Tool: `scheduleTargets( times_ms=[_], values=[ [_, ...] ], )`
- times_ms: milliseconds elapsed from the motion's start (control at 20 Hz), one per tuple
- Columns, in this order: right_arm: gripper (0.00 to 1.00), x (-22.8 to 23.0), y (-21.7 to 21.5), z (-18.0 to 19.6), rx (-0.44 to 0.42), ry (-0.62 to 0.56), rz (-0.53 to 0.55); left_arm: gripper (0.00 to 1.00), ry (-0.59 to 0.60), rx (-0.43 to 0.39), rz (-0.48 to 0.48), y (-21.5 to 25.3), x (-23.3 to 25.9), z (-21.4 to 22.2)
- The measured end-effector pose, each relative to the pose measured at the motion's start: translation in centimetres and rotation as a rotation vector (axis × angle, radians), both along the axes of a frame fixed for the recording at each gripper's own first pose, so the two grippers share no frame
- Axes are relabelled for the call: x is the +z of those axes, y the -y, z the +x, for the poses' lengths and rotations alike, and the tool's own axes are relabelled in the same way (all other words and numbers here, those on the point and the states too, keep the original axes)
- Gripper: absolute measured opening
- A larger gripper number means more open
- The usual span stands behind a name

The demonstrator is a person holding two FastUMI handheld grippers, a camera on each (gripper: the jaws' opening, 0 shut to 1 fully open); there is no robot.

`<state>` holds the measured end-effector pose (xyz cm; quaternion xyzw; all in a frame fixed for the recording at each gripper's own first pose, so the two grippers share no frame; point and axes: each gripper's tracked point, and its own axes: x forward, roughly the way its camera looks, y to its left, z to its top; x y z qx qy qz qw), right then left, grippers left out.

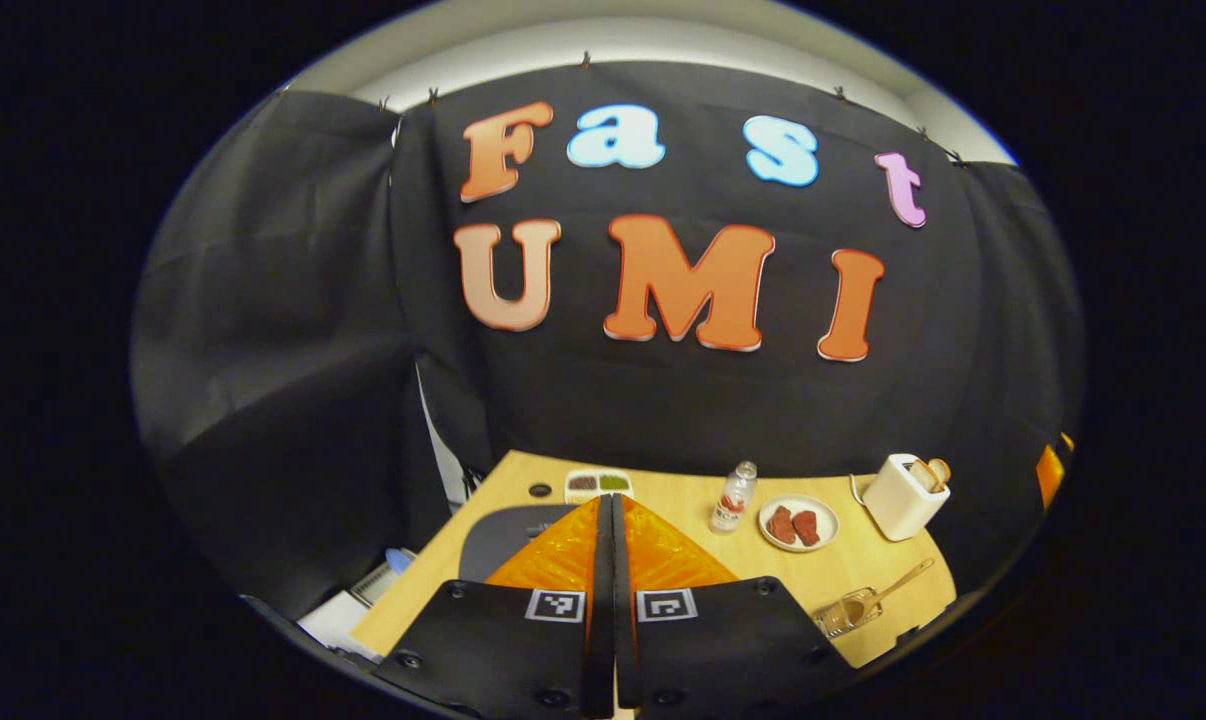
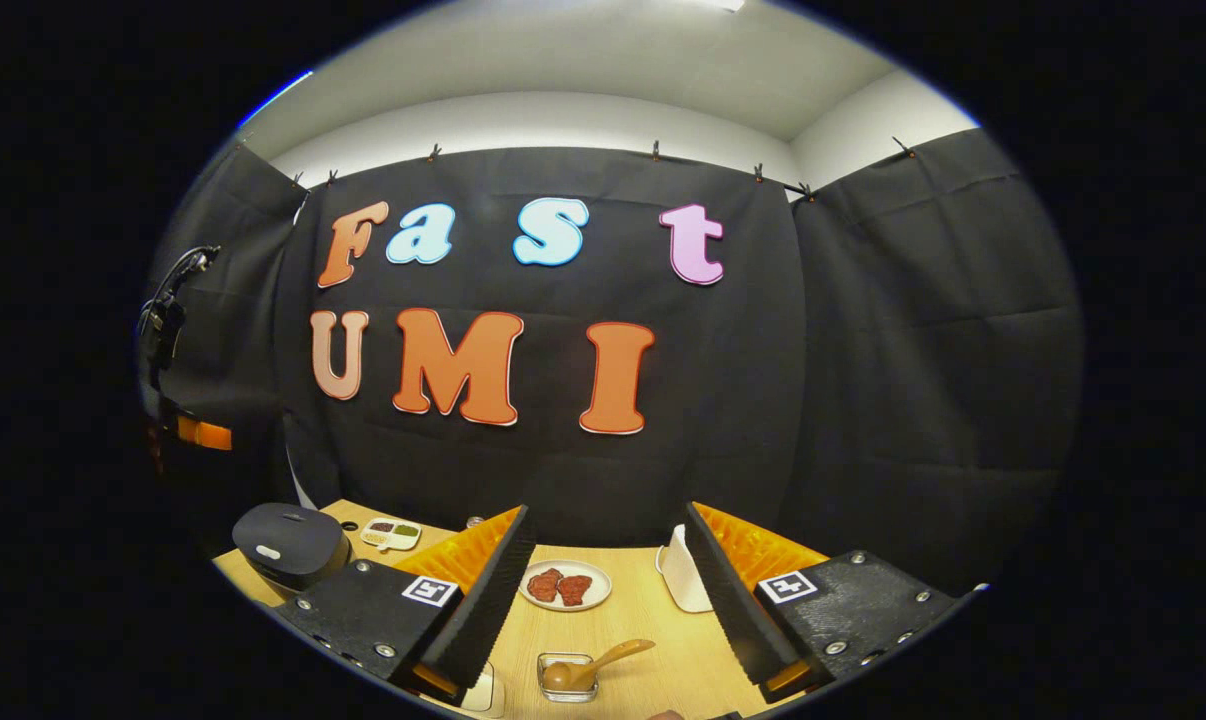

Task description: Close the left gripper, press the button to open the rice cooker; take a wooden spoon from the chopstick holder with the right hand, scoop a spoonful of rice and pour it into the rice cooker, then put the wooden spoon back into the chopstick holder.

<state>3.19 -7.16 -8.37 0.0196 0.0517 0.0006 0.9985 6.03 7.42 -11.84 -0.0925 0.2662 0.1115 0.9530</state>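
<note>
Dark rice cooker [image 2: 290, 541] sits far left, lid down; left gripper [image 1: 611, 520] (fingers pressed together) could miss its button, while right gripper [image 2: 603, 560] waits spread.

2 gripper cameras facing wall, shared table [image 1: 683, 500]

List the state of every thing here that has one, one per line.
left gripper: fingers shut together, holding nothing
right gripper: fingers wide open, holding nothing
rice cooker: lid closed
wooden spoon: resting in a small clear container
bottle: upright
plate: holds two reddish pieces
</note>
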Motion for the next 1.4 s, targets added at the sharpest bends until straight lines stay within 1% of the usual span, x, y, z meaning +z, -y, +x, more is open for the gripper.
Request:
scheduleTargets(
  times_ms=[150, 200, 250, 400, 450, 500, 600, 750, 800, 850, 900, 950, 1000, 1050, 1100, 1150, 1200, 1250, 1400],
  values=[
    [0.94, -2.1, 0.7, -0.5, -0.036, -0.049, -0.005, 0.05, -0.184, 0.029, -0.120, -2.5, -4.7, 0.2],
    [0.94, -2.7, 1.0, -0.7, -0.050, -0.066, -0.011, 0.00, -0.237, 0.033, -0.154, -2.9, -6.1, 0.0],
    [0.94, -3.5, 1.1, -0.7, -0.058, -0.084, -0.013, 0.05, -0.296, 0.027, -0.188, -3.0, -7.9, -0.1],
    [0.94, -5.1, 1.3, -0.8, -0.081, -0.126, -0.013, 0.05, -0.458, 0.038, -0.291, -2.5, -12.1, -1.3],
    [0.94, -5.6, 1.4, -0.7, -0.089, -0.137, -0.013, 0.00, -0.488, 0.040, -0.310, -2.4, -13.3, -1.3],
    [0.94, -6.0, 1.3, -0.7, -0.092, -0.146, -0.011, 0.05, -0.521, 0.038, -0.328, -2.3, -14.7, -1.5],
    [0.94, -6.9, 1.1, -0.5, -0.096, -0.168, -0.006, 0.05, -0.581, 0.029, -0.362, -1.7, -16.9, -2.1],
    [0.94, -8.3, 0.8, -0.5, -0.097, -0.196, -0.011, 0.05, -0.633, 0.040, -0.390, -1.9, -18.7, -2.8],
    [0.94, -8.6, 0.8, -0.4, -0.098, -0.204, -0.015, 0.05, -0.644, 0.038, -0.401, -1.9, -19.0, -3.2],
    [0.94, -9.0, 0.6, -0.3, -0.096, -0.213, -0.015, 0.06, -0.618, 0.045, -0.398, -2.1, -18.8, -2.6],
    [0.94, -9.5, 0.3, -0.1, -0.093, -0.222, -0.013, 0.06, -0.633, 0.048, -0.413, -2.0, -19.1, -3.0],
    [0.94, -9.9, -0.1, 0.1, -0.085, -0.232, -0.008, 0.05, -0.619, 0.054, -0.411, -1.9, -19.3, -2.9],
    [0.94, -10.3, -0.4, 0.2, -0.081, -0.241, -0.006, 0.06, -0.628, 0.038, -0.388, -2.0, -19.5, -3.6],
    [0.94, -11.0, -0.7, 0.3, -0.076, -0.254, -0.001, 0.06, -0.600, 0.033, -0.373, -2.2, -19.5, -2.9],
    [0.94, -11.5, -1.1, 0.5, -0.068, -0.268, 0.003, 0.01, -0.600, 0.038, -0.383, -1.8, -19.1, -3.2],
    [0.94, -12.2, -1.5, 0.7, -0.054, -0.286, 0.006, 0.06, -0.574, 0.022, -0.379, -1.6, -18.7, -3.2],
    [0.94, -12.8, -1.6, 0.9, -0.043, -0.303, 0.008, 0.01, -0.539, 0.012, -0.372, -1.6, -18.5, -3.2],
    [0.94, -13.6, -1.9, 0.9, -0.035, -0.319, 0.007, 0.05, -0.504, 0.007, -0.359, -1.8, -17.7, -3.3],
    [0.94, -16.2, -2.0, 1.3, -0.025, -0.380, 0.018, 0.05, -0.291, -0.011, -0.293, -2.6, -13.0, -1.2]
  ],
)
